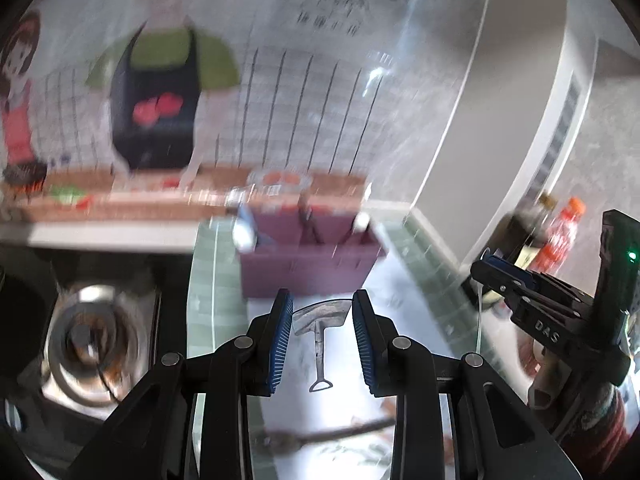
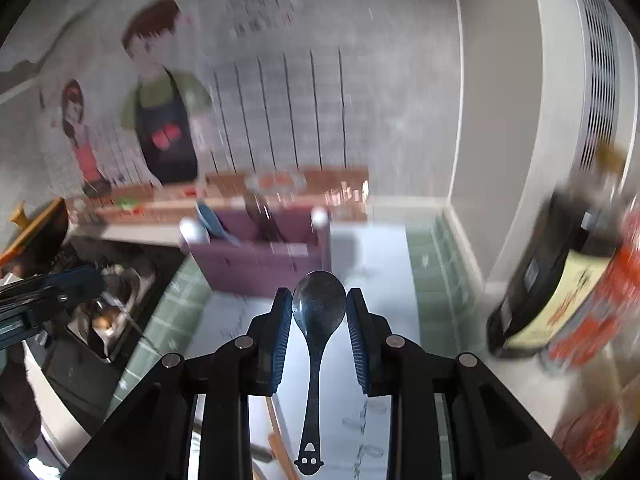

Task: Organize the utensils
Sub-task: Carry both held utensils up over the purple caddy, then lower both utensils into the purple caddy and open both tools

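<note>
My left gripper (image 1: 322,332) is shut on a small metal spatula (image 1: 320,318), pinched at its blade edges, handle hanging toward the camera. My right gripper (image 2: 319,312) is shut on a dark blue spoon (image 2: 318,312), held by the bowl, its handle pointing back down. A purple utensil holder (image 1: 308,268) stands on the counter just ahead of both grippers; it also shows in the right wrist view (image 2: 260,258) with a light blue utensil (image 2: 212,222) and dark utensils in its compartments. The right gripper also shows at the right of the left wrist view (image 1: 496,268).
A stove with a metal pot (image 1: 88,340) lies to the left. Bottles, a dark one (image 2: 556,276) and a red one (image 1: 560,236), stand on the right by the wall. A wooden spoon (image 1: 320,436) and chopsticks (image 2: 280,448) lie on the counter below the grippers.
</note>
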`<state>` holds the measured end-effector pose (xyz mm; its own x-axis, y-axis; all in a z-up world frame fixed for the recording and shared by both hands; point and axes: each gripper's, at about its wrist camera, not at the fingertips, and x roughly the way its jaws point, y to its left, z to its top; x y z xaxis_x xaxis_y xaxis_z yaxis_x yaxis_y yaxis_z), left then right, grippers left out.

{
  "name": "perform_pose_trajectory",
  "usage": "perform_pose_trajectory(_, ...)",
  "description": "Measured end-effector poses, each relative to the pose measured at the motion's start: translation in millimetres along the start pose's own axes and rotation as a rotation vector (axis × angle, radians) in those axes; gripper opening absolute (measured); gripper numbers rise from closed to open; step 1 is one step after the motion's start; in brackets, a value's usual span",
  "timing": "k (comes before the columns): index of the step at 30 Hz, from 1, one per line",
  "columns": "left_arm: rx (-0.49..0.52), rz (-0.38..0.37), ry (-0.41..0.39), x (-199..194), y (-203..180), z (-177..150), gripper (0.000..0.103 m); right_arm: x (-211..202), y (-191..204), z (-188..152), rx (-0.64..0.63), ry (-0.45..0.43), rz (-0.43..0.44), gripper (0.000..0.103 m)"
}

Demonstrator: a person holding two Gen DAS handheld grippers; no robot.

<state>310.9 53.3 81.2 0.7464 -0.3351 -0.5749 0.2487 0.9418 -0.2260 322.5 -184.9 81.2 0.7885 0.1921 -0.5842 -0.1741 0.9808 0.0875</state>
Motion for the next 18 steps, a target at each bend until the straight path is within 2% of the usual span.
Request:
perform_pose_trajectory(5, 0.073, -0.009, -0.142, -19.9, -17.9, 73.6, 0.032, -27.4, 3.7, 77.3, -0.004, -0.181, -0.005, 0.026)
perform_pose_trajectory(9, 0.107, 0.005, -0.208, -17.7, -20.9, 116.6, 0.032, -19.6, 7.7, 128.3, 0.002, -0.291, 0.0, 0.026)
perform_pose_trajectory(12, 0.084, 0.001, -0.211, 2.0, -8.5, 134.5, 0.032, 1.3, 10.8, 140.2, 0.005, -0.315, 0.028, 0.026)
perform_pose_trajectory(14, 0.055, -0.011, -0.179, 21.4, 4.6, 140.3, 0.032, 27.6, 9.6, 141.1, 0.027, -0.312, 0.026, 0.026)
perform_pose_trajectory(18, 0.039, 0.017, -0.113, 64.5, 25.4, 135.1, 0.032, 71.8, 5.5, 131.5, 0.056, -0.273, 0.025, 0.026)
